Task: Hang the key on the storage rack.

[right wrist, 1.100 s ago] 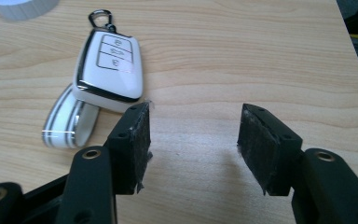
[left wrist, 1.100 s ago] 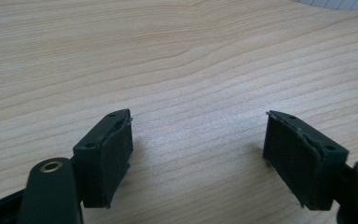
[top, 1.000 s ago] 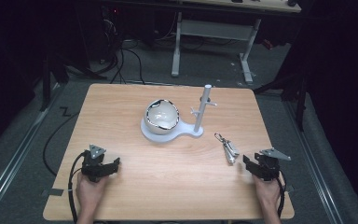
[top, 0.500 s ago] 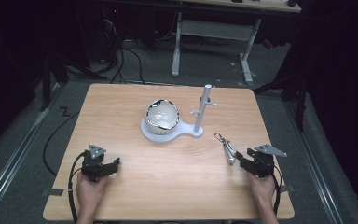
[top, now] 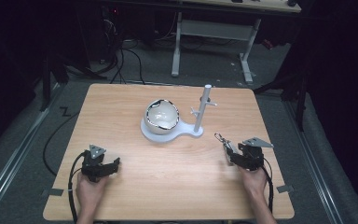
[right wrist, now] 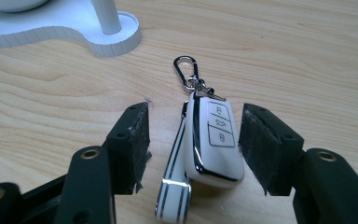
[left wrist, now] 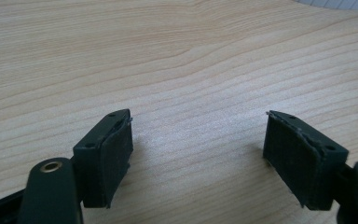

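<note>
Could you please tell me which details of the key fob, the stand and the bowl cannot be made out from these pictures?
- Key fob: its near end sits low between the right tongs; button symbols too small.
- White stand: post top and pegs cut off by the right gripper view's top edge.
- Bowl: contents too small in the high view.

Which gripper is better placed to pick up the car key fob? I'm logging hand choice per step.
Right. The right gripper already has its open jaws on either side of the car key fob, which lies on the table. The left gripper rests open over bare wood at the far side, away from the fob.
</note>
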The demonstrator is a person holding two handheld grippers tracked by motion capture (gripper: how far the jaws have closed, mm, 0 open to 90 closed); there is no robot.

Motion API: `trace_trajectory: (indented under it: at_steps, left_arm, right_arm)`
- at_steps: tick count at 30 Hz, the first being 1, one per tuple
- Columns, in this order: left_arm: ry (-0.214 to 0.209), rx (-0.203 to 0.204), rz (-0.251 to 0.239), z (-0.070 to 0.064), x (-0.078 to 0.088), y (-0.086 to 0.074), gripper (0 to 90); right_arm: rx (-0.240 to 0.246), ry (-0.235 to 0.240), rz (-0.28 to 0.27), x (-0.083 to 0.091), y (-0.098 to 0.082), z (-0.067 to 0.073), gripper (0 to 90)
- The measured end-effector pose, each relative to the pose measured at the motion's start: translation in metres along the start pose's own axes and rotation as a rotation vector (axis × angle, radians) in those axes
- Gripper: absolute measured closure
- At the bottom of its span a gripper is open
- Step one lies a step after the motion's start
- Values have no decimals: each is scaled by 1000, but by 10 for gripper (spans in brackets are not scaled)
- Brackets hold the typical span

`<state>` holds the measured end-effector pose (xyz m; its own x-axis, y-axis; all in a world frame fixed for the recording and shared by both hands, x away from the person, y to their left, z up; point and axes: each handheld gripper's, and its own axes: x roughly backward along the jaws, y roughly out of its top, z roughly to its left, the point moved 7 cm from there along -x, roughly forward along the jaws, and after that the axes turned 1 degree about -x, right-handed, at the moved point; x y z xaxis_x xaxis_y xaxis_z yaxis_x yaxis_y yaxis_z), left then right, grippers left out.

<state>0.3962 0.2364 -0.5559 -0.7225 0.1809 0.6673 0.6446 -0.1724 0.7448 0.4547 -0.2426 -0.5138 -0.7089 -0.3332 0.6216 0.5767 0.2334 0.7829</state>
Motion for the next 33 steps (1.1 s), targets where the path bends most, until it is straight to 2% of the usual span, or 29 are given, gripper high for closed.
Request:
trace_trajectory:
  at_steps: [9,16,20,22,24,33]
  left_arm:
    - [0,0,0,0,0,0,242]
    - [0,0,0,0,0,0,242]
    - [0,0,0,0,0,0,242]
    - [0,0,0,0,0,0,242]
    - [0,0,0,0,0,0,242]
    - [0,0,0,0,0,0,242]
  right_arm:
    - [28,-35,64,-24,-1,0,426]
    - [33,-53,93,-31,-4,-1,424]
    - [46,-68,134,-37,-11,-3,446]
    - [41,-60,130,-37,-12,-3,472]
    - [32,-36,124,-36,-13,-3,550]
    - [29,-5,119,-33,-15,-5,598]
